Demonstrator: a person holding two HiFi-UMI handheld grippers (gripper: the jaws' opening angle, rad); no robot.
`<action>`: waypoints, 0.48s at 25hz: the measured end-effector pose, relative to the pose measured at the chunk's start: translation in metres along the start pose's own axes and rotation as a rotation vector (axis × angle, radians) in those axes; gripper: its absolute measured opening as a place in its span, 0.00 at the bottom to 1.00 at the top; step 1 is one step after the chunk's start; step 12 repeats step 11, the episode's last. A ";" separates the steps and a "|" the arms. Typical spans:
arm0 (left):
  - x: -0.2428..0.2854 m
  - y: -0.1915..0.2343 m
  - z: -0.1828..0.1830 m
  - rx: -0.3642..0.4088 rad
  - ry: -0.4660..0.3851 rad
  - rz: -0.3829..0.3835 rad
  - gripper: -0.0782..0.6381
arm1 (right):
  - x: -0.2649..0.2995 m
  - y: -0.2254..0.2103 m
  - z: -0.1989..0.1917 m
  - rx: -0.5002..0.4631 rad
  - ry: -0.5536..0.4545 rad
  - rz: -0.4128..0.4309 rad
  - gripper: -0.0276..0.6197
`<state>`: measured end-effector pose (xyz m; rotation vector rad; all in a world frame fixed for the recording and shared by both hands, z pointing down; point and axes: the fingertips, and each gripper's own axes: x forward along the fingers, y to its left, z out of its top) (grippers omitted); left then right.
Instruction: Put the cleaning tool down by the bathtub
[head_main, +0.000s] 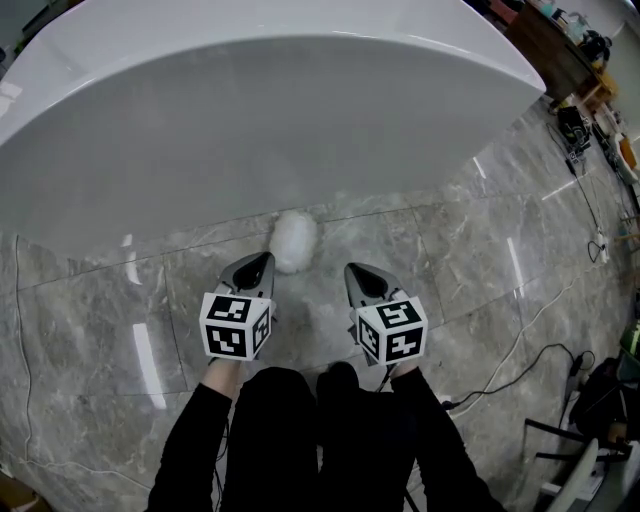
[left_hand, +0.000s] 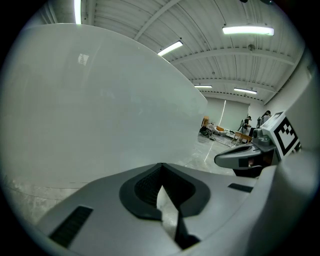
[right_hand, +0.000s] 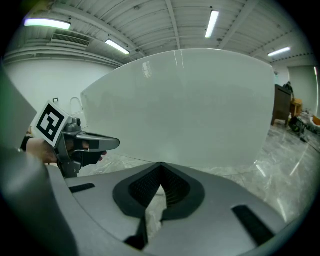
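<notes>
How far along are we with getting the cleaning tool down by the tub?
Done, it seems: the white fluffy cleaning tool lies on the marble floor at the foot of the bathtub. In hand: nothing. The left gripper and right gripper are both shut and empty, one on each side of the tool and just short of it. Left: probably only drawing the grippers away.
</notes>
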<state>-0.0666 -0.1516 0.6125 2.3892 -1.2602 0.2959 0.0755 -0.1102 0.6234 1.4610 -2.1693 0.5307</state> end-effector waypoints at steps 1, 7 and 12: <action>-0.001 0.000 -0.001 -0.002 0.001 0.000 0.12 | -0.001 0.000 0.000 0.001 0.000 -0.001 0.04; 0.000 0.002 -0.005 -0.010 0.011 0.003 0.12 | -0.004 -0.004 -0.002 0.012 0.000 -0.012 0.04; 0.001 0.004 -0.007 -0.024 0.013 0.006 0.12 | -0.005 -0.003 -0.006 0.014 0.008 -0.013 0.04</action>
